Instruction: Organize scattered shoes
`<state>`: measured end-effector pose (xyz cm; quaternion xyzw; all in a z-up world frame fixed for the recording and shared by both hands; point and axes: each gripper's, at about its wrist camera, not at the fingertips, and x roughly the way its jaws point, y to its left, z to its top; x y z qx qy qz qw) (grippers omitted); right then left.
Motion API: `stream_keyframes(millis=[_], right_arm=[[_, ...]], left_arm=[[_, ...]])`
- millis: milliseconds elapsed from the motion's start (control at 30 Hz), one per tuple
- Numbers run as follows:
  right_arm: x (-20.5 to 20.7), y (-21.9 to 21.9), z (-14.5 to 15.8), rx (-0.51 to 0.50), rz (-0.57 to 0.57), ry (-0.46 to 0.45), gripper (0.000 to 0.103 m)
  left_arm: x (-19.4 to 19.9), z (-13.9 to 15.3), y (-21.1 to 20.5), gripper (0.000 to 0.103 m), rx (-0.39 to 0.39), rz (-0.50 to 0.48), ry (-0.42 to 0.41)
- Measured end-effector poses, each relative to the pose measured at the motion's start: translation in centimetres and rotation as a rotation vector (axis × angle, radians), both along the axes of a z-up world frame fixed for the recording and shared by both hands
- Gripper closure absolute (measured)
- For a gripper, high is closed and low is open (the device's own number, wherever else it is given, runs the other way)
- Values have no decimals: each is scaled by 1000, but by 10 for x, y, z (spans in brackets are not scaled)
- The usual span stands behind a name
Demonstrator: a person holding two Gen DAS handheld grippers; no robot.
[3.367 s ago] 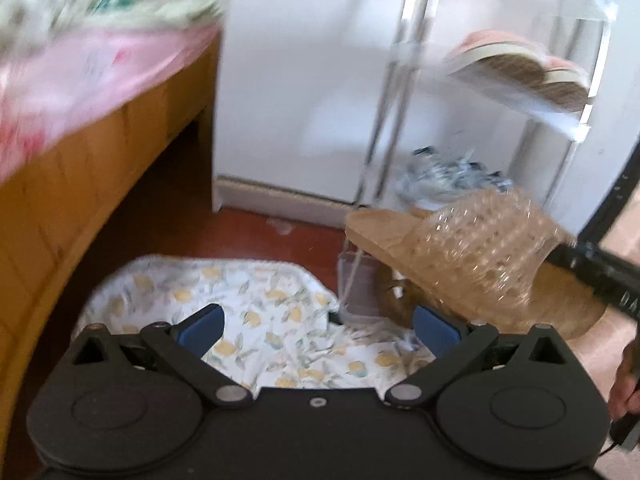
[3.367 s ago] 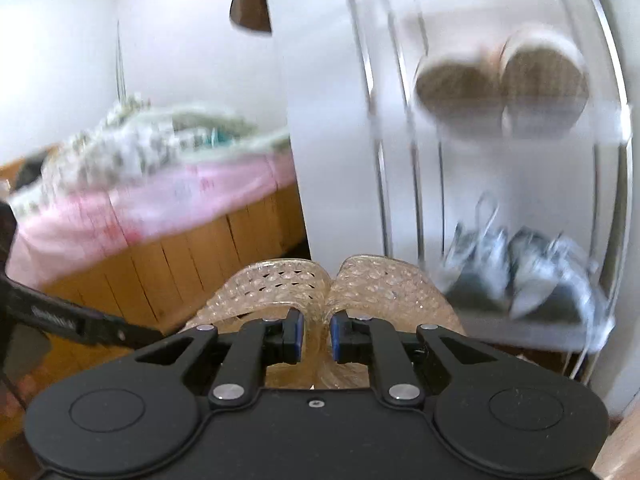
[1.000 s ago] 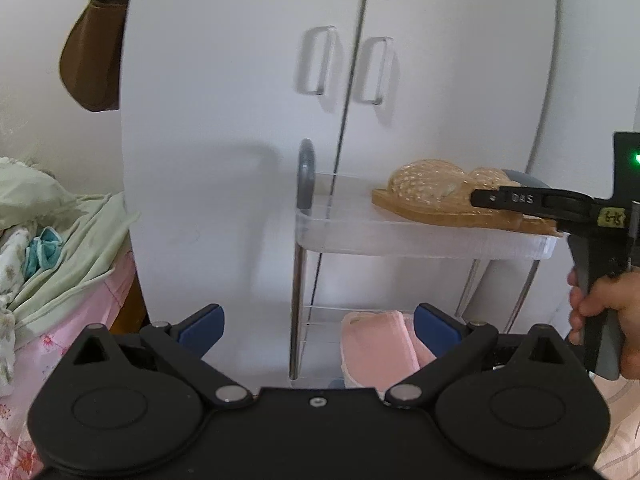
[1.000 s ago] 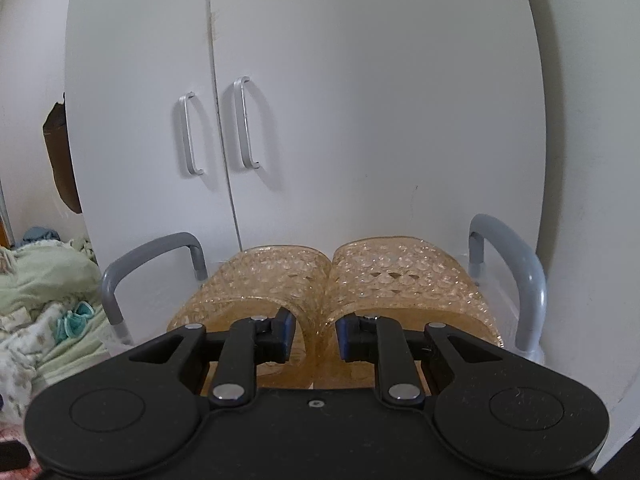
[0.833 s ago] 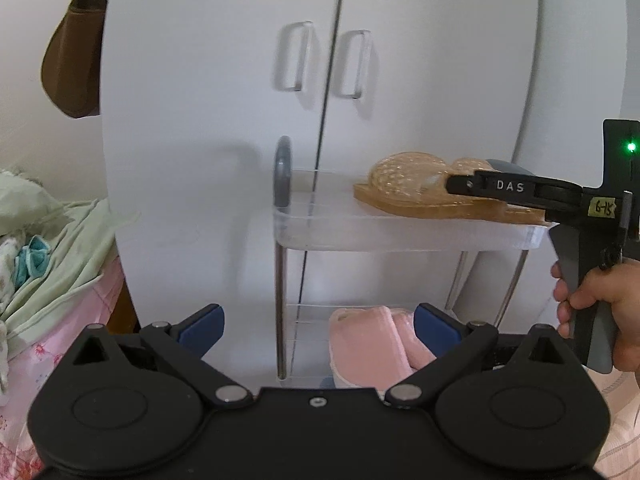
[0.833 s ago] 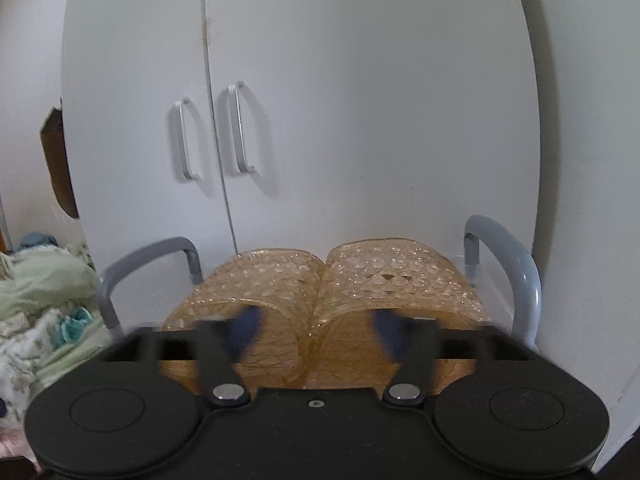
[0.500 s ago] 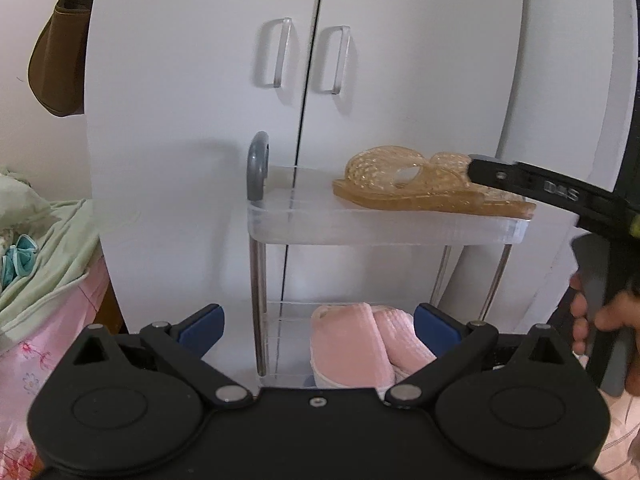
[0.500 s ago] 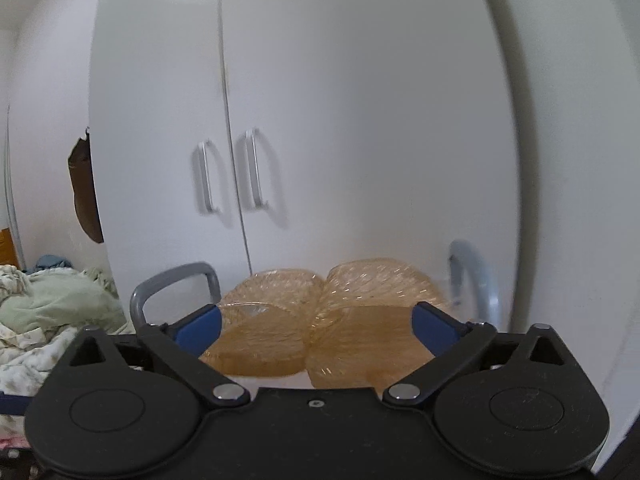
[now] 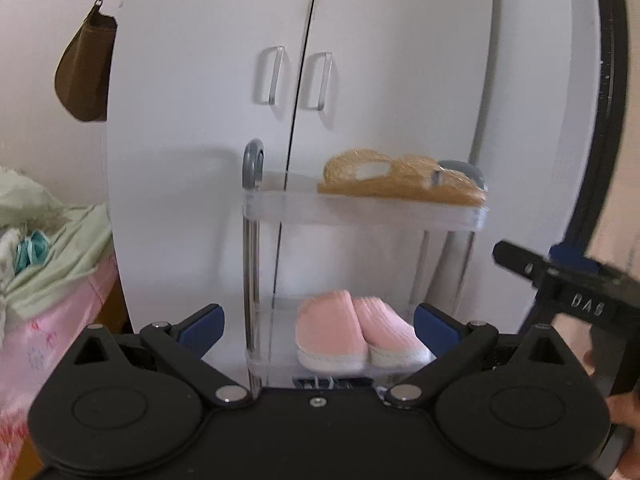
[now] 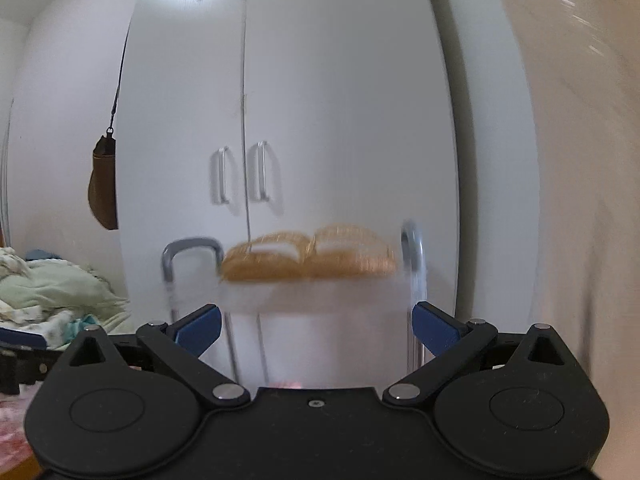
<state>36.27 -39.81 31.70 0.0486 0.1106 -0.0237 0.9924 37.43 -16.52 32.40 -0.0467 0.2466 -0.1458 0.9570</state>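
A pair of amber see-through slippers (image 9: 400, 182) (image 10: 310, 256) lies side by side on the top shelf of a clear shoe rack (image 9: 360, 212) (image 10: 312, 292). Pink slippers (image 9: 356, 336) sit on the shelf below. My left gripper (image 9: 318, 326) is open and empty, well back from the rack. My right gripper (image 10: 316, 324) is open too, holds nothing and stands back from the top shelf; in the left wrist view it shows at the right edge as the right gripper (image 9: 568, 284), held by a hand (image 9: 624, 404). The right wrist view is blurred.
White wardrobe doors (image 9: 296, 80) stand behind the rack. A brown bag (image 9: 86, 80) hangs on the wall at the left. A bed with pink sheet and green bedding (image 9: 44, 248) is at the left. Grey rack handles (image 9: 252, 162) rise at both ends of the top shelf.
My right gripper opened and let go of the amber slippers on the top shelf, then drew back and down. My left gripper stayed open and shifted its view slightly.
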Motion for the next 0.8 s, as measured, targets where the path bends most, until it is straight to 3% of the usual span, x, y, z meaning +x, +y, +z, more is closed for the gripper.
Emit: stream_keyframes(millis=[100, 233, 333, 467, 700, 800], right_arm=[[-19, 3, -16, 17, -6, 26, 0], [-68, 14, -63, 49, -18, 46, 0], [-100, 23, -91, 93, -52, 65, 0], [-150, 35, -121, 157, -24, 139, 0], [-243, 41, -137, 214, -24, 272, 0], [-265, 49, -140, 182, -24, 308, 0]], left_arm=[[-29, -21, 1, 1, 24, 37, 25], [-69, -60, 9, 1, 21, 74, 65], [-121, -99, 15, 1, 102, 163, 95], [-178, -118, 27, 1, 108, 158, 107], [-268, -144, 47, 1, 127, 136, 149], [-292, -149, 56, 1, 154, 147, 178]])
